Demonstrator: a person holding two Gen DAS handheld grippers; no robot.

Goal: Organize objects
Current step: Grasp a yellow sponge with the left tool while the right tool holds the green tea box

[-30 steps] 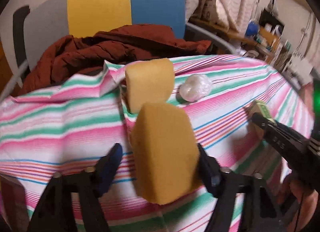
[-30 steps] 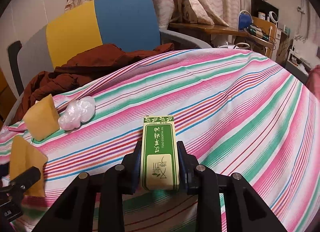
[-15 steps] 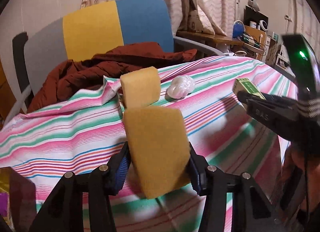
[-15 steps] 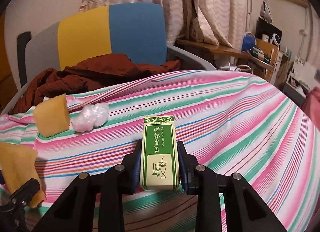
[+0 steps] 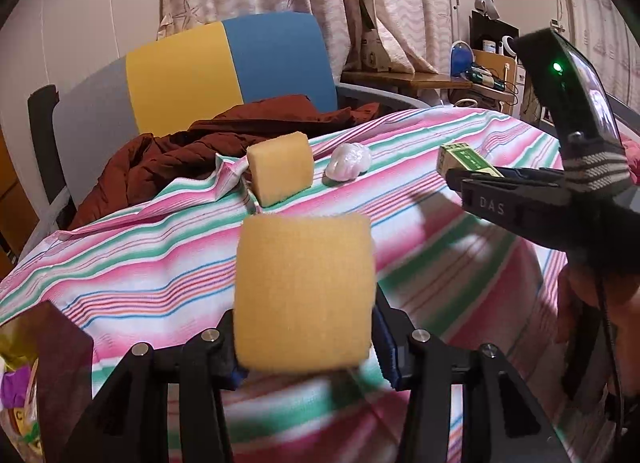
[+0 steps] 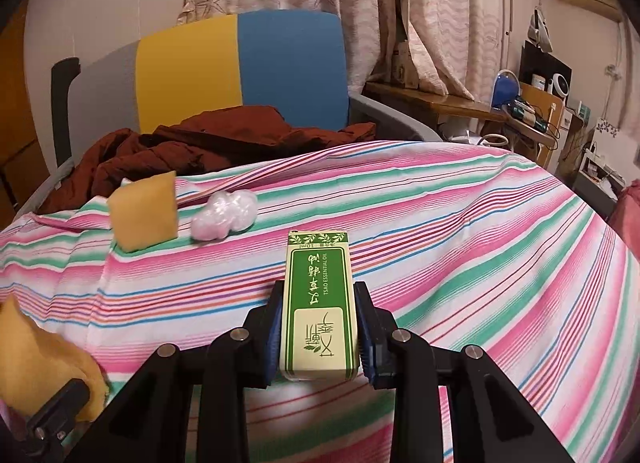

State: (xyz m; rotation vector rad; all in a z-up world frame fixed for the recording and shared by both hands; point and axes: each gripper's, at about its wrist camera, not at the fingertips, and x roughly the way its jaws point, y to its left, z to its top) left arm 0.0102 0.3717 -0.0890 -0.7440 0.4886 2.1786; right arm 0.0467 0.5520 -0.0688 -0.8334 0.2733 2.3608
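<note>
Two tongs were loaded: left tongs [image 5: 304, 339] had just closed on a yellow foam sponge block [image 5: 304, 291], right tongs [image 6: 318, 337] clamped a green cardboard essential-oil box [image 6: 318, 303], apparently lifted for sorting.

The right gripper [image 6: 318, 337] clamps a green box [image 6: 318, 303] above the striped cloth [image 6: 460, 247]. Beyond the box on the cloth lie a sponge [image 6: 144, 215] and, just beside it, a white wad [image 6: 224, 215]. A second sponge [image 6: 36, 359] sits at the box's near left.
</note>
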